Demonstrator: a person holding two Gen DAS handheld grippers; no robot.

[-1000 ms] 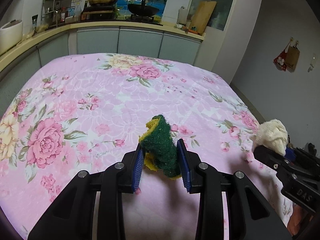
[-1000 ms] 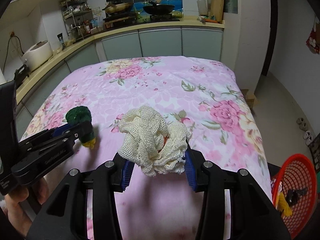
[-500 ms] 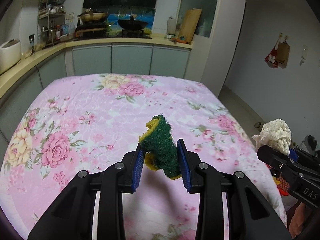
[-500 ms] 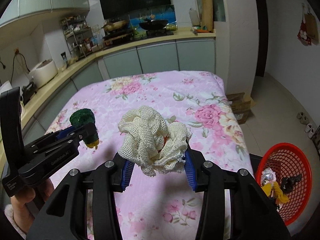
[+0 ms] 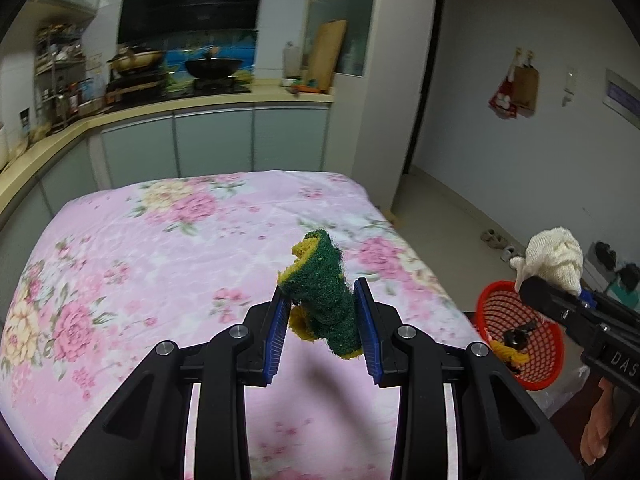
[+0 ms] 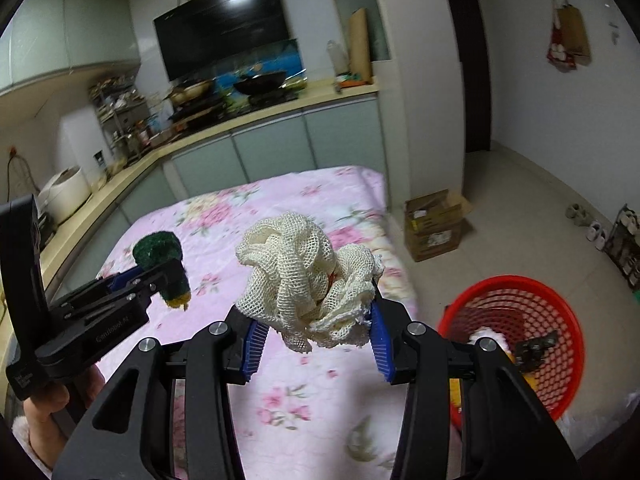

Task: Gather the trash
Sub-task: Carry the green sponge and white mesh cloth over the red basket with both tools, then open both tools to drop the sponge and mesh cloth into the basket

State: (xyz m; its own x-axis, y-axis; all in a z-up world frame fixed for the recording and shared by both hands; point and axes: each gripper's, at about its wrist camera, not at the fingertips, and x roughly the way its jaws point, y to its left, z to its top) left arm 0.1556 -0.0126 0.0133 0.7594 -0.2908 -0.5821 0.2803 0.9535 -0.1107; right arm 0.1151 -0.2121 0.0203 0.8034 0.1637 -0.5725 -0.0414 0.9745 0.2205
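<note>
Room: a kitchen with grey-green cabinets, a pale worktop carrying a wok and a pan, and a tiled floor. A cardboard box stands on the floor by the wall.

Surface: the bench is covered by a pink floral cloth, with nothing lying on the visible part.

A red mesh basket sits on the floor beside the bench's right edge, with some scraps inside.

Right tongs: clamped on a bunched cream mesh cloth, held in the air over the bench's near right corner.

Left tongs: clamped on a folded green and yellow scouring sponge, held clear above the cloth.

Change from the earlier frame: both tongs now stand higher and nearer the bench's right edge, and the basket shows fuller in both views. Grips unchanged.
</note>
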